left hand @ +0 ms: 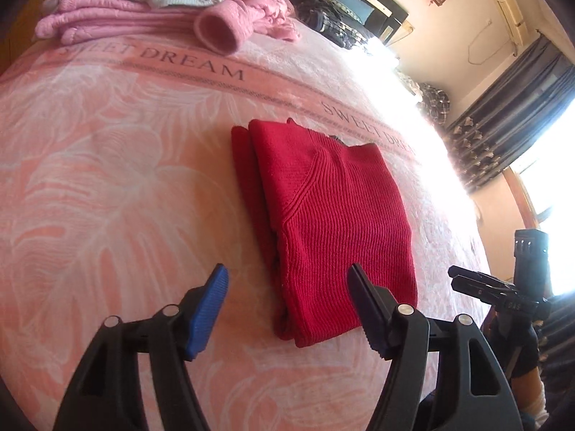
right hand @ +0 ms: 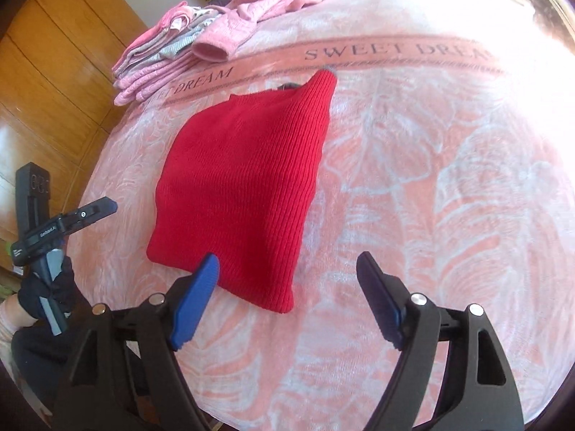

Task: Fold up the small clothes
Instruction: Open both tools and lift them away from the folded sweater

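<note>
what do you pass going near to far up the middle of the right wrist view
right tongs → red sweater → "sweet dream" band on the blanket → pink clothes pile

Black tool (left hand: 287,280) arms, blue ribbed pads (right hand: 196,305), silver pivot screws, black glove (right hand: 46,287)
</note>
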A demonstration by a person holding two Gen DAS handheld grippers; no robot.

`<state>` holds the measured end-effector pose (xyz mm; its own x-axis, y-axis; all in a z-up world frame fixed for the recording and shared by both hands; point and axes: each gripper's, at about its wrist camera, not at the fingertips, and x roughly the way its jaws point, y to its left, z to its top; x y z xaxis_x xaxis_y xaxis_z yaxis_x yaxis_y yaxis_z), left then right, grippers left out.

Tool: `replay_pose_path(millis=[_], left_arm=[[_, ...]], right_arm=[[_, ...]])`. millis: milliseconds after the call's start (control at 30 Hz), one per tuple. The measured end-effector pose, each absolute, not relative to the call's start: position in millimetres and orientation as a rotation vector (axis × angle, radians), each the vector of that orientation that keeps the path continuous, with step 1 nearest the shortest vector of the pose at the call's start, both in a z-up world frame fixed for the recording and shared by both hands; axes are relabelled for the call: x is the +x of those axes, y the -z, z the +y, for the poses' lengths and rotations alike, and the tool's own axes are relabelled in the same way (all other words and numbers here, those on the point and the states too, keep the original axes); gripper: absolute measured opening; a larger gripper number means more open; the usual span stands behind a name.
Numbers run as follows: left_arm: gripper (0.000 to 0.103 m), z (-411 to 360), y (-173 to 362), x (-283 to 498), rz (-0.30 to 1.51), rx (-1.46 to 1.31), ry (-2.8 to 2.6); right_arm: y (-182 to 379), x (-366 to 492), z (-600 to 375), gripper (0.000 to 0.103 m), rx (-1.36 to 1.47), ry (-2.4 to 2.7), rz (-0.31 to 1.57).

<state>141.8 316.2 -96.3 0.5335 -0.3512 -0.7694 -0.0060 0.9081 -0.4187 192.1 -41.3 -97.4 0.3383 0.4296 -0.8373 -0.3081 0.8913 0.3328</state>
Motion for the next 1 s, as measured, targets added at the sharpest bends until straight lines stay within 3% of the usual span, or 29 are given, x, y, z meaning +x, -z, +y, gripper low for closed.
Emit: replay_pose_path(millis=[33,100,167,433,1000], left_arm=[[0.069,311,84,136,0.984,-0.36,0.196],[0.071,301,62,125,0.97,-0.292,0.143],[0.079,294,46,112,0.965,-0.264,0.099],[0.084,284,30,70,1.009,-0.293,0.059],[0.086,275,17,5,0.879,-0.137,-0.085]], right_arm=[[87,187,-42,0.09,0.116,-0.457,1.099],[67,175,-45,0.092,0.114,-0.427,1.035],[51,166,-44,0.096,0.094,-0.404,1.013],[16,121,-21,0.096,0.014,-0.351,0.975],[15,49,13,0.097,-0.118,-0.21,0.898]])
